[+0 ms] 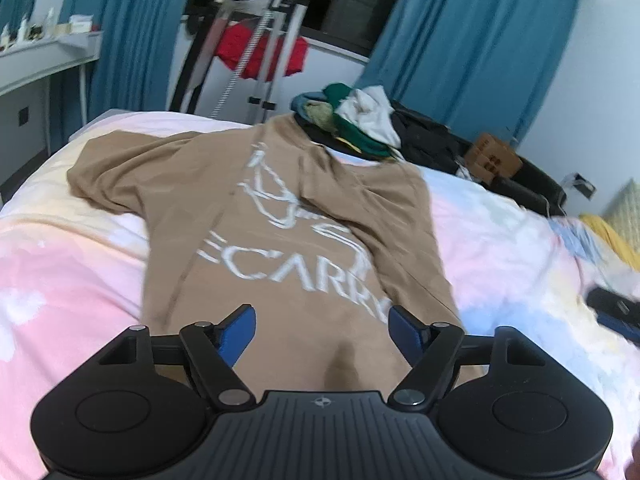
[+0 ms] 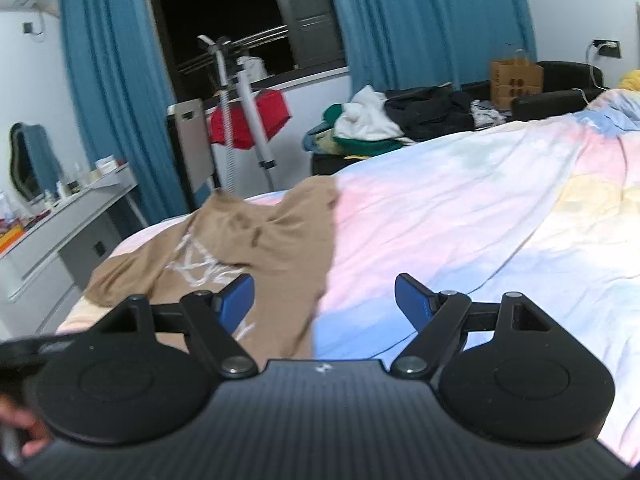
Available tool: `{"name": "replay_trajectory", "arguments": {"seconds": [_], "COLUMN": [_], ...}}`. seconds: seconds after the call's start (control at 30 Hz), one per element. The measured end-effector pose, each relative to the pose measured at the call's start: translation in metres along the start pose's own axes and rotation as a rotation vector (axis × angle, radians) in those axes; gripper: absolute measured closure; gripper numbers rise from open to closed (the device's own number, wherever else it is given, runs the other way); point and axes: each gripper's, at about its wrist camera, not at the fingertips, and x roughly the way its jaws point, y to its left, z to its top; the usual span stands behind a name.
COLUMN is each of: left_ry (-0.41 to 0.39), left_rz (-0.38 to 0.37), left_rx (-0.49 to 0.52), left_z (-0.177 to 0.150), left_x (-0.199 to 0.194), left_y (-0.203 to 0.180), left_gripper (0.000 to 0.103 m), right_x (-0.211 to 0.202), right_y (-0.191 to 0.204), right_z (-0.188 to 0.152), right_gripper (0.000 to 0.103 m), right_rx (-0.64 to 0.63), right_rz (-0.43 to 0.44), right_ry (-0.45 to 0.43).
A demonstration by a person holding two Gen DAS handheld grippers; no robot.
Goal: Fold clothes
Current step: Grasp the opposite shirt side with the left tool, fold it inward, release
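Note:
A tan T-shirt (image 1: pixel 288 216) with white lettering lies spread on the pastel bedspread (image 1: pixel 80 272), its right sleeve folded over the chest. My left gripper (image 1: pixel 322 320) is open and empty, hovering over the shirt's near hem. In the right wrist view the same shirt (image 2: pixel 264 248) lies to the left, rumpled at the far end. My right gripper (image 2: pixel 324 298) is open and empty, above the shirt's right edge and the bedspread (image 2: pixel 480 220).
A pile of green, white and dark clothes (image 1: pixel 360 120) sits past the far edge of the bed, also in the right wrist view (image 2: pixel 372 124). A drying rack with a red garment (image 2: pixel 252 120) stands beyond the bed. A grey desk (image 2: pixel 68 220) lies left. A dark object (image 1: pixel 616 312) lies on the bed at right.

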Motion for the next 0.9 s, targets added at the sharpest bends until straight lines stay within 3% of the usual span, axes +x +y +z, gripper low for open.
{"name": "replay_trajectory", "arguments": {"seconds": [0.2,0.37,0.7,0.73,0.77,0.8,0.9], "left_ry": [0.053,0.136,0.221,0.229,0.236,0.244,0.245], "left_rz": [-0.136,-0.275,-0.157,-0.143,-0.129,-0.115,-0.163], "left_rx": [0.066,0.121,0.291,0.308,0.326,0.343,0.259], "left_z": [-0.031,-0.078,-0.121,-0.124,-0.128,-0.132,-0.12], "left_x": [-0.03,-0.039,-0.013,-0.01,-0.008,-0.005,-0.014], "left_y": [-0.054,-0.105,-0.139,-0.143,-0.146,-0.149,-0.135], "left_gripper": [0.041,0.051,0.053,0.058,0.074,0.098,0.101], "right_x": [0.006,-0.003,-0.001,0.002,0.004,0.006,0.011], "right_y": [-0.031,-0.048,-0.066,-0.067,-0.069,-0.068,-0.066], "right_z": [0.007,0.012,0.012,0.012,0.011,0.01,0.008], "right_gripper": [0.024,0.024,0.024,0.024,0.024,0.024,0.024], "right_rx": [0.113,0.156,0.193,0.202,0.211,0.206,0.192], "right_rz": [-0.022,-0.021,0.0,0.001,0.002,0.0,-0.004], "right_ry": [-0.011,-0.022,0.004,0.009,0.014,0.021,0.041]}}
